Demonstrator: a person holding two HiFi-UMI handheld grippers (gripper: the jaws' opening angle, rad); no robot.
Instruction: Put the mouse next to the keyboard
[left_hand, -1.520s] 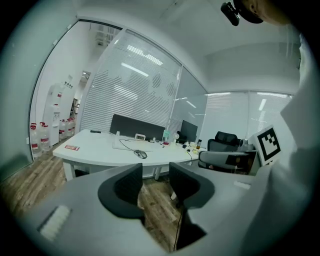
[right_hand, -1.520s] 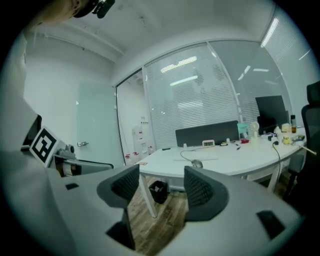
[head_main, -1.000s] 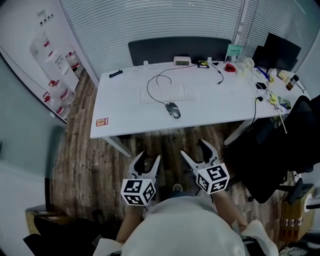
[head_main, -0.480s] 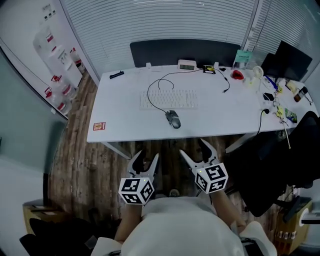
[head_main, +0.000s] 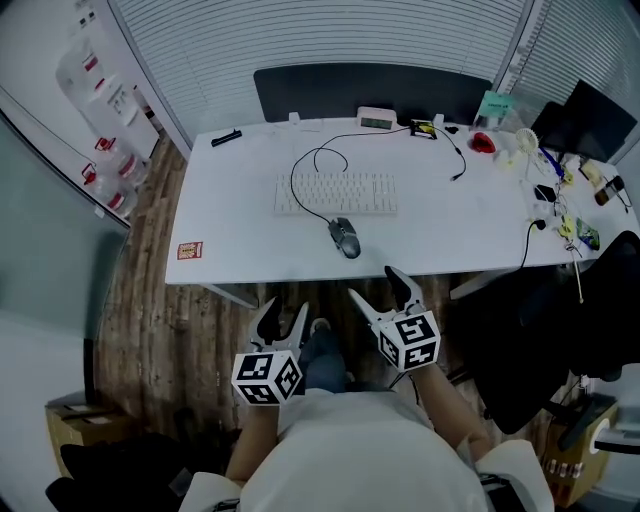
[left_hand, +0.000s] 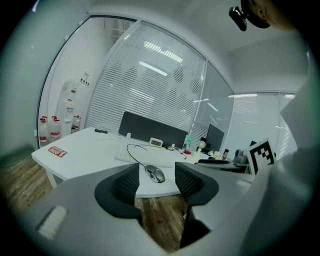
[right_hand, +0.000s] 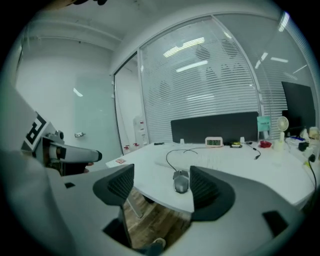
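Short of the table (head_main: 240, 240), left gripper (head_main: 282, 318) and right gripper (head_main: 382, 290) hang wide open, empty, mouse (head_main: 344, 237) untouched.

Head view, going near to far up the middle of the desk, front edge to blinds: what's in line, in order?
mouse → keyboard → digital clock → dark partition panel at the desk's far edge. Both claws are off the desk, nearer than all of these.

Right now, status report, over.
Left tongs and right tongs open, empty, short of desk. Mouse on desk, just in front of keyboard. Nothing in the way.
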